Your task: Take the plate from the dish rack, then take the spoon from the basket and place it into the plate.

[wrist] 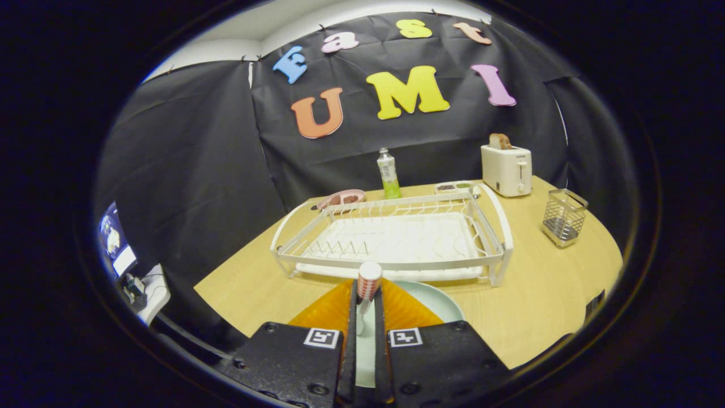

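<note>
Holding a spoon (368, 283) upright between nearly closed fingers, the claw (367, 317) hovers over a pale plate (436, 300) on the table (538, 294). Beyond stands the dish rack (396, 238), bare of plates; the wire basket (562, 217) sits far right. Only lowering and releasing the spoon seems left.

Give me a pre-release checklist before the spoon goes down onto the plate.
1. Spoon held: ok, the gripper fingers are closed on its handle.
2. Plate out of the rack: ok, it lies on the table in front of the rack.
3. Spoon over the plate: ok, the plate shows below and between the fingers.
4. Spoon bowl end: cannot tell, hidden.
5. Height above the plate: cannot tell.
6. Basket: ok, well off to the side.
</note>
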The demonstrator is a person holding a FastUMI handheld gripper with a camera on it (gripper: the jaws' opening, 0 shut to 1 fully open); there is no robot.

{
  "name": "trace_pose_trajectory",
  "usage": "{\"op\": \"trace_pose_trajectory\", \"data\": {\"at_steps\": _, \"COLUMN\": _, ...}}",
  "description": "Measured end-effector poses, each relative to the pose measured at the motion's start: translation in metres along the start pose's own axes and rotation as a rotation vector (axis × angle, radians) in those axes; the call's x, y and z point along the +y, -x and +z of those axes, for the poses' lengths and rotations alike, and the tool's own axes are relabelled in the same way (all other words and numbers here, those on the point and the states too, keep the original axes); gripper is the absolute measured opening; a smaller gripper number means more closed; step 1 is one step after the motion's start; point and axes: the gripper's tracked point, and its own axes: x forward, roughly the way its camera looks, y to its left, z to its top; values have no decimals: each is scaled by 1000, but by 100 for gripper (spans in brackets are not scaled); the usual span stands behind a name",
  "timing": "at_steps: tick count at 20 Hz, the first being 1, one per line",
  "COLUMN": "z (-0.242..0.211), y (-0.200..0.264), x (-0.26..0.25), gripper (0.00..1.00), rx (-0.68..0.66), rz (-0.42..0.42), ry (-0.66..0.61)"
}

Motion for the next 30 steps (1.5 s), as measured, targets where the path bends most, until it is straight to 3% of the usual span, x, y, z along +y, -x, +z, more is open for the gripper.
{"op": "trace_pose_trajectory", "data": {"at_steps": 1, "z": 0, "y": -1, "x": -5, "gripper": 20, "rx": 0, "rz": -13, "ry": 5}}
{"op": "trace_pose_trajectory", "data": {"at_steps": 4, "z": 4, "y": 0, "x": -16, "gripper": 47, "rx": -15, "rz": -38, "ry": 14}}
{"op": "trace_pose_trajectory", "data": {"at_steps": 8, "z": 18, "y": 4, "x": -28, "gripper": 65, "rx": -62, "rz": -75, "ry": 21}}
{"op": "trace_pose_trajectory", "data": {"at_steps": 17, "z": 52, "y": 24, "x": -53, "gripper": 94, "rx": -219, "rz": -214, "ry": 131}}
{"op": "trace_pose_trajectory", "data": {"at_steps": 21, "z": 69, "y": 44, "x": -63, "gripper": 100, "rx": -326, "rz": -286, "ry": 156}}
{"op": "trace_pose_trajectory", "data": {"at_steps": 30, "z": 85, "y": 101, "x": -77, "gripper": 100, "rx": -517, "rz": -391, "ry": 143}}
